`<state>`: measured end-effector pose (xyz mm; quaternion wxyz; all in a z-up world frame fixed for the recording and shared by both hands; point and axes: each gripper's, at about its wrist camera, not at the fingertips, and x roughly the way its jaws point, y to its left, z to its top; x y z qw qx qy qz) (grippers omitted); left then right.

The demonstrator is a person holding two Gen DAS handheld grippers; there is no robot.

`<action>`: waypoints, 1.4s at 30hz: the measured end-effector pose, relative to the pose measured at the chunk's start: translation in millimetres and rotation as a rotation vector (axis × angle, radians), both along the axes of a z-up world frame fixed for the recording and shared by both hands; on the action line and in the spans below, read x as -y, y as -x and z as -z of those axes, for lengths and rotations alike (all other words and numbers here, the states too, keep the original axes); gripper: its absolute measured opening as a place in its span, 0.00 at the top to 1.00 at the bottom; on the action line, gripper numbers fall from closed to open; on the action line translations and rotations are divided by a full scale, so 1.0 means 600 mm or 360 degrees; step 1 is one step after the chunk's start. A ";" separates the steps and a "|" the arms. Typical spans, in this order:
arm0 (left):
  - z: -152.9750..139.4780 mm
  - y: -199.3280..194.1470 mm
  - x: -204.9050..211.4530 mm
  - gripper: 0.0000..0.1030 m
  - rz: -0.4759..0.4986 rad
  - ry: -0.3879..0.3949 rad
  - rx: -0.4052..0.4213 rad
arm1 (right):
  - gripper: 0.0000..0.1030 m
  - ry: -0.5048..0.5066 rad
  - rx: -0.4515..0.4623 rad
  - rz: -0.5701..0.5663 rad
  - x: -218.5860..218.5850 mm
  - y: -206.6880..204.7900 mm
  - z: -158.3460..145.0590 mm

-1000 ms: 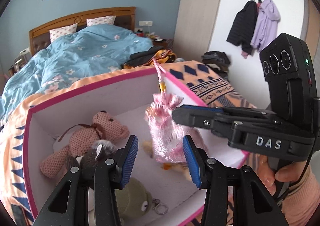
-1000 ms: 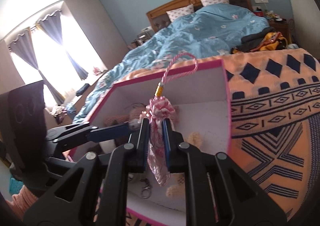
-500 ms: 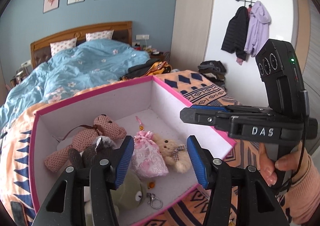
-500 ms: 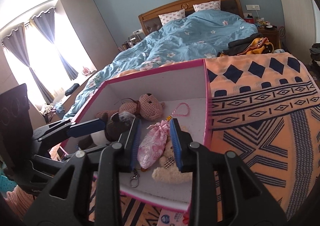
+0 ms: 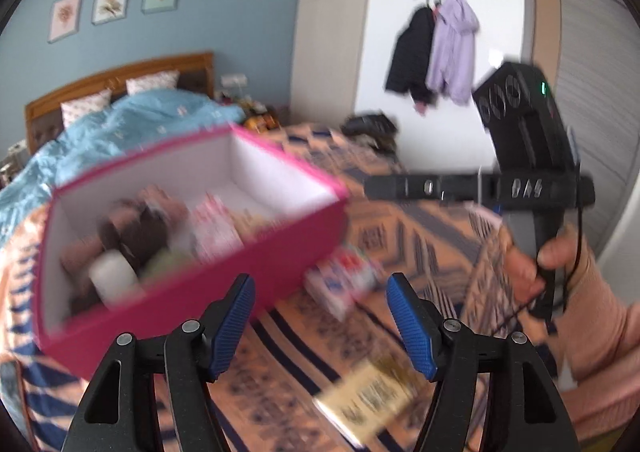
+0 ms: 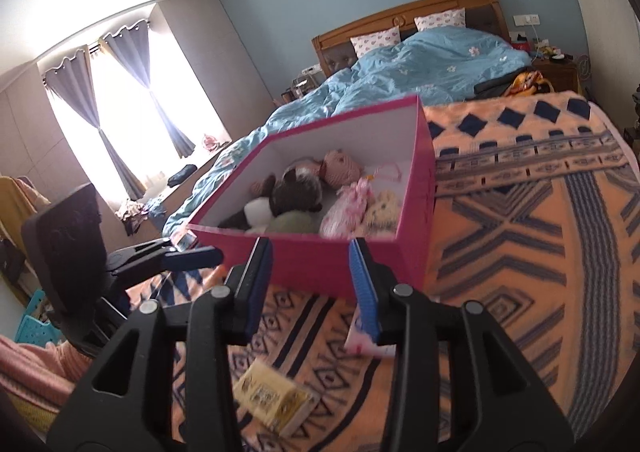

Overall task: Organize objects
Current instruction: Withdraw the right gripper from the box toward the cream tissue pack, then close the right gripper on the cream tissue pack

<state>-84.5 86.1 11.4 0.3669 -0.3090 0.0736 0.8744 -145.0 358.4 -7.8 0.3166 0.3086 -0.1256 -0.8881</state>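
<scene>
Your left gripper is empty, its jaws opening over the patterned blanket. Your right gripper is also empty and opening, just near of the pink box.

The risk, as I judge it: both views are blurred with motion, so a hurried reach could miss or nudge the loose items, or knock the box.

The box sits left of centre on the blanket. Inside, left to right: dark and pale plush toys, a knitted pink bear at the far side, a pink pouch, a small tan bear. Outside, a yellow packet and a white-and-pink packet lie on the blanket near you.
</scene>
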 end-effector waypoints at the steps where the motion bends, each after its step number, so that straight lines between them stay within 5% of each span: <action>1: 0.013 -0.007 -0.006 0.32 0.0000 0.0032 0.0020 | 0.59 -0.0007 0.0018 -0.0006 0.000 -0.008 0.008; 15: 0.112 -0.054 0.007 0.32 -0.0108 0.0042 0.0349 | 0.59 -0.0073 0.0237 -0.0057 0.015 -0.091 0.103; 28: 0.135 -0.059 0.008 0.34 -0.0175 0.0013 0.0440 | 0.59 -0.0030 0.0371 -0.0071 0.029 -0.104 0.146; 42: 0.144 -0.064 0.010 0.50 -0.0146 -0.0045 0.0515 | 0.66 0.0004 0.0505 -0.0133 0.051 -0.096 0.179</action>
